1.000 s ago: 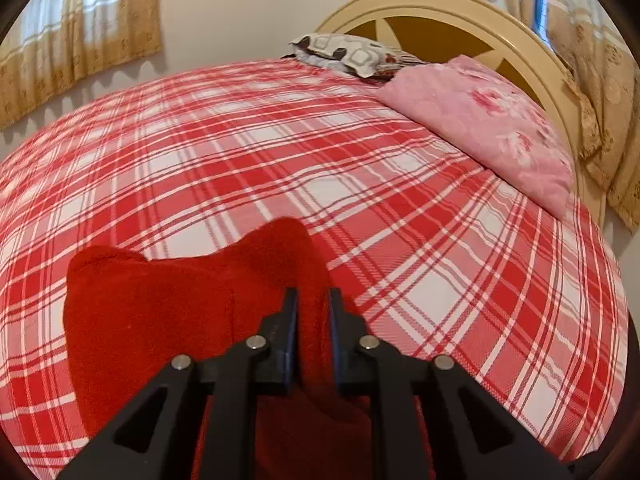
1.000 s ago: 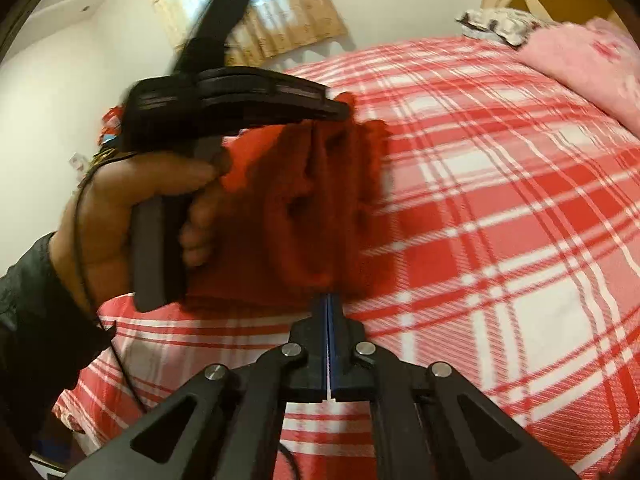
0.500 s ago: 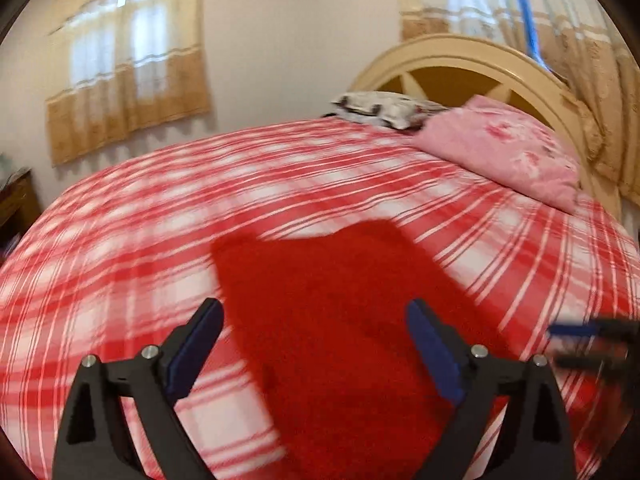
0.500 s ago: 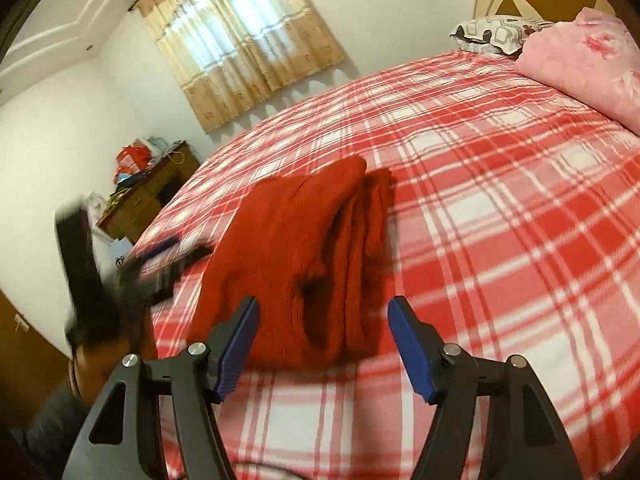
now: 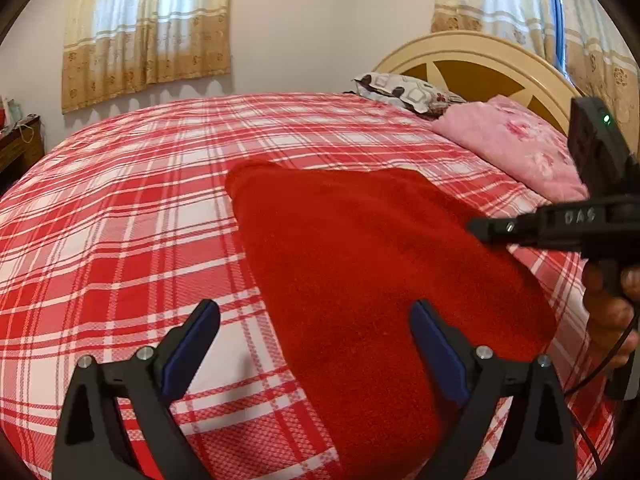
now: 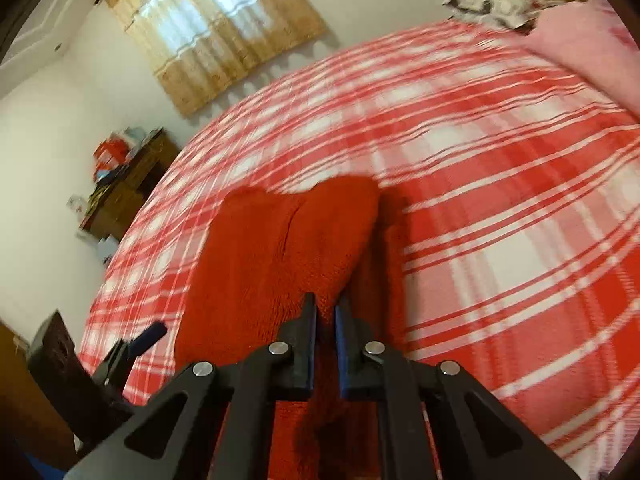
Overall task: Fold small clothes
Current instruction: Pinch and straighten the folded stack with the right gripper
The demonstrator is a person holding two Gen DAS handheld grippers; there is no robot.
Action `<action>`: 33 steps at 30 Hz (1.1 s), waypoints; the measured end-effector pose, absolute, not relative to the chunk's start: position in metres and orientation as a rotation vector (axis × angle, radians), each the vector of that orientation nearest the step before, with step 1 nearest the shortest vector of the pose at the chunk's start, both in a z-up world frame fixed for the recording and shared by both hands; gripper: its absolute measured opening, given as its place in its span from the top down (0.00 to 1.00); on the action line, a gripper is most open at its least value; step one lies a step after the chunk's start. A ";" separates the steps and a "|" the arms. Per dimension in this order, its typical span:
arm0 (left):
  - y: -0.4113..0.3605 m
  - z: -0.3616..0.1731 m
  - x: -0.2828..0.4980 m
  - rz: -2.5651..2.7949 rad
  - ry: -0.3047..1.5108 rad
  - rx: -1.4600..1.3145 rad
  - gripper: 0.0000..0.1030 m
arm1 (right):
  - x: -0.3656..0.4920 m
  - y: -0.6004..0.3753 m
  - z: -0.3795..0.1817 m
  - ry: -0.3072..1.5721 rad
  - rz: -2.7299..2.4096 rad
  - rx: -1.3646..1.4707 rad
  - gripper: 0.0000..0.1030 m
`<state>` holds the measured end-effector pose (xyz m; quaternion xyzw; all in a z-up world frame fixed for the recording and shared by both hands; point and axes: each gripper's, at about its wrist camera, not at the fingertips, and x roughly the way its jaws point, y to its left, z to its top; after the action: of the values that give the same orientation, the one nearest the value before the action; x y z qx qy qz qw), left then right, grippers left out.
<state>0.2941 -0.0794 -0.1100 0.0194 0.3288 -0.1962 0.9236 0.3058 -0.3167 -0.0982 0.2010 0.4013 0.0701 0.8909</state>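
Left gripper [image 5: 314,344]: fingers spread wide, empty, above red garment [image 5: 372,264] | Right gripper [image 6: 325,312]: fingers nearly closed, pinching garment fold | Lettering "DAS" on right gripper body | Plaid bedspread [image 5: 120,220]

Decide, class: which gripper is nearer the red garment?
Right. The right gripper is nearly shut on the red garment's edge; the left gripper hangs open above it.

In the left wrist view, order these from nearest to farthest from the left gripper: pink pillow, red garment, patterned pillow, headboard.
From the left gripper:
1. Red garment, lying between its open fingers and just ahead.
2. Pink pillow, ahead on the right.
3. Patterned pillow, farther back, centre-right.
4. Headboard, behind both pillows.
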 end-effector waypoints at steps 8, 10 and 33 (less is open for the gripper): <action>-0.089 -0.123 0.299 -0.441 0.752 0.089 0.00 | 0.313 -0.319 -0.115 0.884 0.099 0.364 0.84; -0.087 -0.125 0.298 -0.447 0.756 0.082 0.00 | 0.308 -0.319 -0.102 0.837 0.041 0.337 0.68; -0.071 -0.130 0.305 -0.487 0.807 -0.070 0.00 | 0.320 -0.266 -0.091 0.818 0.255 0.179 0.64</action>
<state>0.3046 -0.0708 -0.1303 -0.0337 0.3886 -0.2345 0.8904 0.3203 -0.2664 -0.0907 0.0865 0.3959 0.1233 0.9059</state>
